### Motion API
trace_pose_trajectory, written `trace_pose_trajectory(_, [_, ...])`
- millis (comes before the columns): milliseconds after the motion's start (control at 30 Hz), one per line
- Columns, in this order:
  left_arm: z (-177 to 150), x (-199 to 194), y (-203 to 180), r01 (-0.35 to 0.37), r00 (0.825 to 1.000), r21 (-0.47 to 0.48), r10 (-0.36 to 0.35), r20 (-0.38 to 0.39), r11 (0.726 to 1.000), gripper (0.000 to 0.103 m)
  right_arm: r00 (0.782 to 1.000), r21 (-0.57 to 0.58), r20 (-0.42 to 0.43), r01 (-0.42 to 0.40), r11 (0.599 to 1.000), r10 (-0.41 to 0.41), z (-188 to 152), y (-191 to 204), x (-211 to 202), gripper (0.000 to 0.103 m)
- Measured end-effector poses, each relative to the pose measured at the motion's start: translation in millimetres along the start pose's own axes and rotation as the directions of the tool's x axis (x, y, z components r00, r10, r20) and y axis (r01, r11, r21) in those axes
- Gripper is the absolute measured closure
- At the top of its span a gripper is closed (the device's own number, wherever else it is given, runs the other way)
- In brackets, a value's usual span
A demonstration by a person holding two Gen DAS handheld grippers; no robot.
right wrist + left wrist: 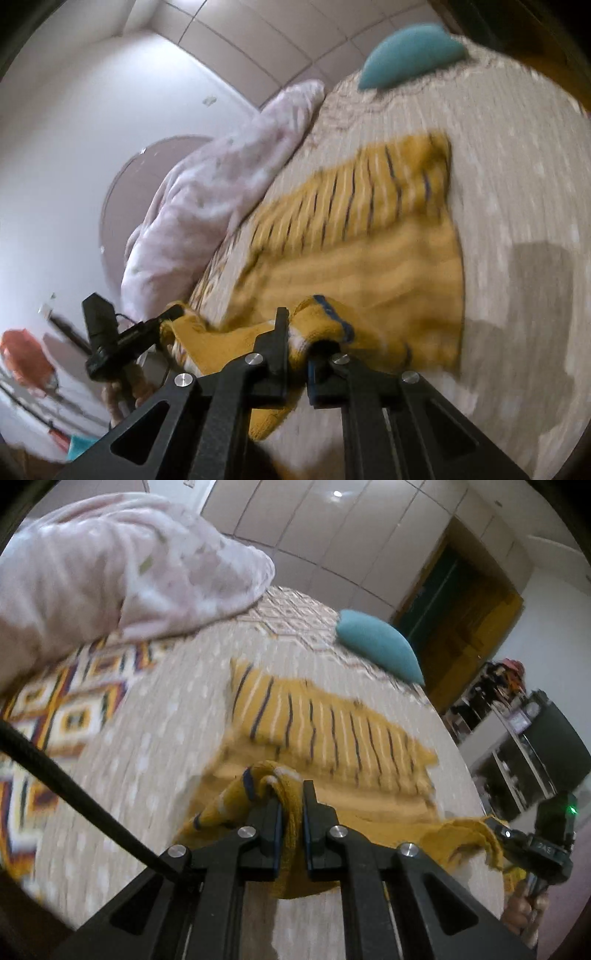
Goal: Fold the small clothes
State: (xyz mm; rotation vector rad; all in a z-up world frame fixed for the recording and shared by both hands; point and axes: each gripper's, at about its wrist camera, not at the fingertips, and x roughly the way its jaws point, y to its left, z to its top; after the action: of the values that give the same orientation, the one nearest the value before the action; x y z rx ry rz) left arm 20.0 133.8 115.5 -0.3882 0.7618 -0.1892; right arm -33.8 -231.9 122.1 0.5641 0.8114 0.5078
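A small mustard-yellow knit garment [332, 734] with dark and white stripes lies on a beige dotted bedspread [147, 738]. My left gripper [291, 812] is shut on a bunched near corner of it. My right gripper [498, 834] shows at the right edge, holding the other near corner. In the right wrist view the garment [369, 236] spreads ahead, my right gripper [295, 339] is shut on a bunched corner, and my left gripper [173, 314] grips the other corner at the left. The near edge is lifted off the bed. Both views are motion-blurred.
A pale pink blanket [110, 565] is heaped at the far left of the bed. A teal pillow [380, 646] lies at the far end. A patterned cover [55, 709] shows at the left. Shelves [517, 738] stand right of the bed.
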Motion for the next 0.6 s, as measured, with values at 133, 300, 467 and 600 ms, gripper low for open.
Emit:
trace_pose_trajectory(133, [46, 56, -7, -0.037, 0.999, 0.004, 0.038, -0.028, 0.999, 0.095, 0.994, -0.001, 0.036, 0.108, 0.994, -0.108, 58, -12, 40, 0.095])
trace_pose_trajectory(300, [60, 118, 4, -0.069, 0.988, -0.027, 0.065, -0.143, 0.997, 0.095, 0.988, 0.063, -0.019, 0.153, 0.986, -0.152, 91, -45, 85, 0.095])
trace_pose_trajectory(467, [77, 158, 27, -0.018, 0.98, -0.131, -0.009, -0.198, 0.991, 0.094, 0.997, 0.215, -0.036, 0.08, 0.973, -0.074, 118, -92, 110, 0.091])
trace_pose_trajectory(600, [99, 177, 55, 0.125, 0.967, -0.348, -0.192, -0.166, 0.929, 0.077, 1.0, 0.387, 0.024, 0.008, 0.922, -0.018, 143, -132, 122, 0.06])
